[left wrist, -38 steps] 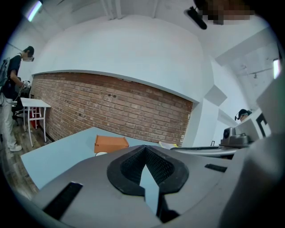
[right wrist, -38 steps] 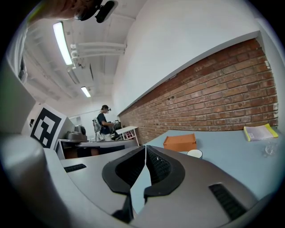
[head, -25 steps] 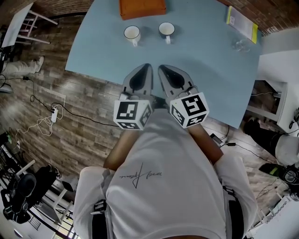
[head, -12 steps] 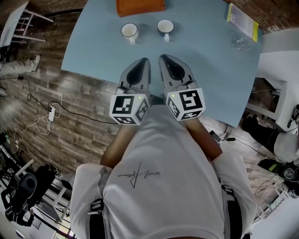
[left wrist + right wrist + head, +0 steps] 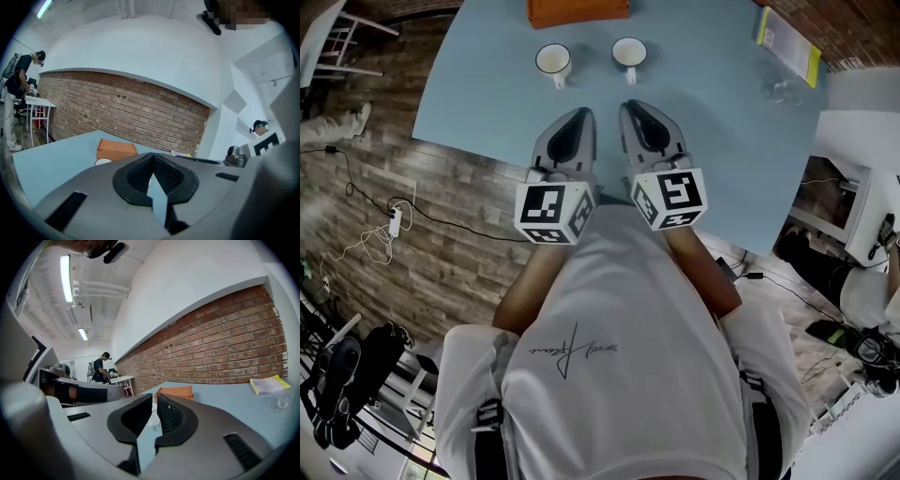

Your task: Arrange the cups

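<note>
A wood-plank floor (image 5: 441,187) with loose cables is seen at far left, beside the matte light-blue table (image 5: 487,103). The left white enamel-look cup with a dark rim (image 5: 553,60) is set upright on the far part of the table, its handle turned toward the near edge, judged as easy to reach. The left gripper (image 5: 583,114), grey moulded plastic with black ribbed pads, is held low over the table's near part and aimed roughly at that cup. Its jaws are clenched together with nothing between them, as confirmed in the left gripper view (image 5: 153,177). A black-and-white marker cube (image 5: 548,211) is carried at its rear.

A flat orange cardboard-like box (image 5: 577,9) is placed at the far edge, just behind the cups. The right white cup (image 5: 629,52), same shape, is stood near the first but apart from it, handle also toward the near edge. The right gripper (image 5: 630,105) is held parallel beside the left one, lined up with this cup. Its jaws are closed to a thin slit and nothing is grasped (image 5: 152,416).

A small clear glass (image 5: 781,89) and a yellow-edged paper booklet (image 5: 786,37) are left at far right, well apart from the cups. Arranging is judged not yet begun; both cups are untouched.
</note>
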`<state>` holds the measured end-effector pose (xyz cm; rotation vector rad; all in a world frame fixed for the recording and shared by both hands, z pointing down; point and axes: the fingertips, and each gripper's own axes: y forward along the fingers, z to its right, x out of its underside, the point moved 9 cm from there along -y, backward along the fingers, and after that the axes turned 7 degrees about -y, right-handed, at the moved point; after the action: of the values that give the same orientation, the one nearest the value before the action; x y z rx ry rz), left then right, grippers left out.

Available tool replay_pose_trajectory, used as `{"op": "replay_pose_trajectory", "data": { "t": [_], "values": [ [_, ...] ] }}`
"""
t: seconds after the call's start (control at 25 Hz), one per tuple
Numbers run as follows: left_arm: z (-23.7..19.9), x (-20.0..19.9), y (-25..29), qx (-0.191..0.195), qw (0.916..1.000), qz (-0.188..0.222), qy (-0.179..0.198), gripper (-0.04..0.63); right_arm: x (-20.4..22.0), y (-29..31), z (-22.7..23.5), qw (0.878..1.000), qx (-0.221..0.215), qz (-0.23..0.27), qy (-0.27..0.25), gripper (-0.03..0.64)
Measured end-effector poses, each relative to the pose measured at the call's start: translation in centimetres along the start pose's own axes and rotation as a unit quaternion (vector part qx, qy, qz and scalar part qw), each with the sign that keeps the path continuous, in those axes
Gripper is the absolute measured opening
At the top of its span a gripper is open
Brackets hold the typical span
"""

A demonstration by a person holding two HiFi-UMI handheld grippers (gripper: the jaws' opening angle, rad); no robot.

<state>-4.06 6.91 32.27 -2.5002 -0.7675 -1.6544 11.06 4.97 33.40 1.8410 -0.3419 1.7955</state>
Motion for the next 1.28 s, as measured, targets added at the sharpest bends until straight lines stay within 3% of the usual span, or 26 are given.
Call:
{"op": "replay_pose_trajectory", "data": {
  "t": [1.28],
  "values": [
    [-1.4, 0.5, 4.1, 0.014, 0.9978, -0.058, -0.031, 0.006, 6.1, 5.4, 4.0, 0.996, 0.059, -0.068, -0.003, 0.026]
  ]
}}
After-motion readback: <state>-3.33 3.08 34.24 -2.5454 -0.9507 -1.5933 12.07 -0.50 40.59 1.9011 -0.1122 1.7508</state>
